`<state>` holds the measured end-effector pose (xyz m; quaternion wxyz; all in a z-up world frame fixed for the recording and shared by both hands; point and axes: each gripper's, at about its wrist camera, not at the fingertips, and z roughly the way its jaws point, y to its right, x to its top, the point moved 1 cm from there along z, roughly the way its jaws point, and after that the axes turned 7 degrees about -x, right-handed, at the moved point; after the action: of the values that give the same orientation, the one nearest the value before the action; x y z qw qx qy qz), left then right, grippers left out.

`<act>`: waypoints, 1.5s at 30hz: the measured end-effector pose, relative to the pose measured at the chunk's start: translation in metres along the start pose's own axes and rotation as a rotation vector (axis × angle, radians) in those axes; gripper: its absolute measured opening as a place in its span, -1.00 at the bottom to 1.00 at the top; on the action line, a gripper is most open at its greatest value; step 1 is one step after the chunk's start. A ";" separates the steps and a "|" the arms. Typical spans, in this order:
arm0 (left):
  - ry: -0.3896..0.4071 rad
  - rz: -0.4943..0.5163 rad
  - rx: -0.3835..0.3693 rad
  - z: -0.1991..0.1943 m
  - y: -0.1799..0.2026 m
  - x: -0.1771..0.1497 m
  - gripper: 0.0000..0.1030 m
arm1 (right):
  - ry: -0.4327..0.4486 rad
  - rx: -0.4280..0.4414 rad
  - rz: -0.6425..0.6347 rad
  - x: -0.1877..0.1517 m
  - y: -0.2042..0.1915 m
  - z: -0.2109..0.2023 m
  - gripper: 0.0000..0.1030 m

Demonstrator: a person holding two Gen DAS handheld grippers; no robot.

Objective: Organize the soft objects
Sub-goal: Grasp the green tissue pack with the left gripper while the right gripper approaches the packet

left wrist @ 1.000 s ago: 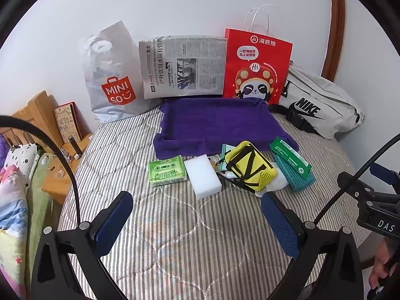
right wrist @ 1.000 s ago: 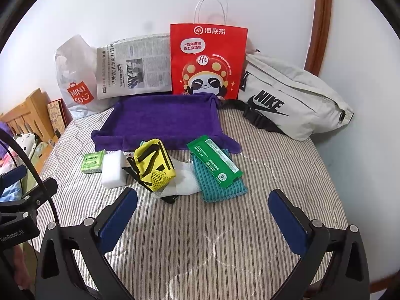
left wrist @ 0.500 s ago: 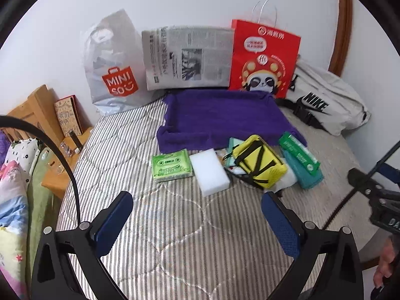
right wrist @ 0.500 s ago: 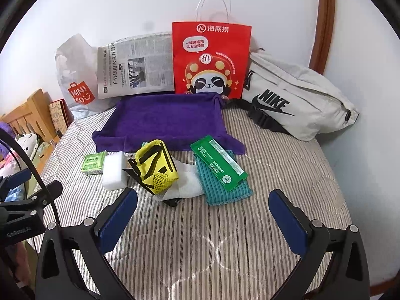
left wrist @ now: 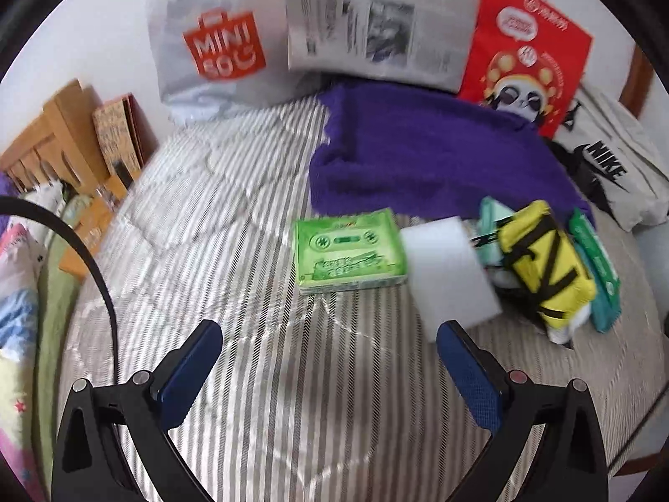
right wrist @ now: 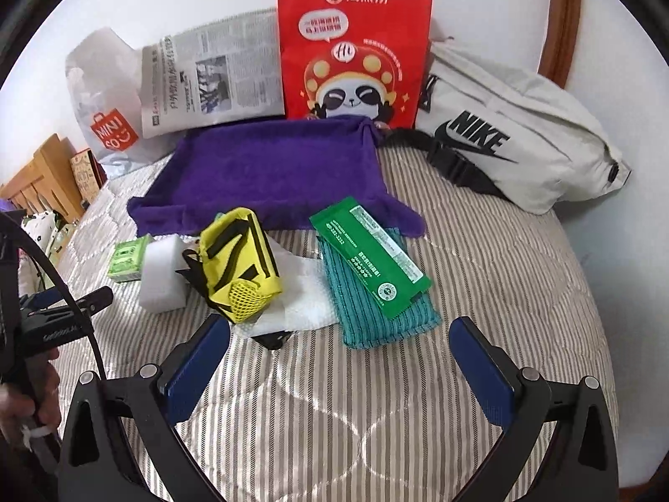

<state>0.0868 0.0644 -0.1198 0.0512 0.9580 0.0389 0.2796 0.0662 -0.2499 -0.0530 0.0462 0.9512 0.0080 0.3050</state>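
Soft objects lie in a loose row across the striped quilted bed (right wrist: pixel 481 276), just in front of a purple towel tray (right wrist: pixel 271 167). Farthest left is a green tissue pack (left wrist: pixel 349 251) printed like a cassette, lying flat with its long axis running left to right, its right edge against a white sponge block (left wrist: pixel 449 267) whose long axis runs from the tray toward the camera. Next comes a yellow pouch (right wrist: pixel 238 263) with black straps, resting on a white cloth (right wrist: pixel 305 293), its long axis angled from the tray down to the right and its mesh end pointing at the right claw (right wrist: pixel 340 359). Right of it a green wipes packet (right wrist: pixel 370 255) lies diagonally on top of a teal striped cloth (right wrist: pixel 393 318), one end near the tray and the other pointing front-right. Along the wall stand a Miniso bag (left wrist: pixel 209 50), a newspaper (left wrist: pixel 376 29), a red panda paper bag (right wrist: pixel 355 54) and a grey Nike waist bag (right wrist: pixel 510 129). Both claws hover over the bed with jaws spread wide and nothing between them; the left claw (left wrist: pixel 330 364) faces the tissue pack, its view blurred. A hand (right wrist: pixel 25 401) grips the left tool's handle at the right view's edge.
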 end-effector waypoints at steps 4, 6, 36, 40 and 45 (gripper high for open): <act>-0.015 0.000 0.026 0.024 -0.006 0.007 1.00 | -0.032 -0.003 -0.008 0.001 -0.002 0.020 1.00; -0.026 -0.001 0.020 0.033 -0.007 0.010 1.00 | -0.046 -0.005 -0.016 0.003 -0.003 0.028 1.00; -0.037 -0.026 0.032 0.052 -0.020 0.027 1.00 | -0.139 0.025 -0.066 0.019 -0.033 0.092 1.00; -0.026 -0.049 0.023 0.060 -0.016 0.035 1.00 | -0.138 0.025 -0.082 0.017 -0.035 0.090 1.00; -0.019 -0.065 0.045 0.074 -0.019 0.035 0.80 | -0.128 0.025 -0.072 0.018 -0.031 0.087 1.00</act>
<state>0.1557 0.0813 -0.1653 0.0389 0.9597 0.0760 0.2678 0.1316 -0.2259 -0.1161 0.0457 0.9684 0.0431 0.2413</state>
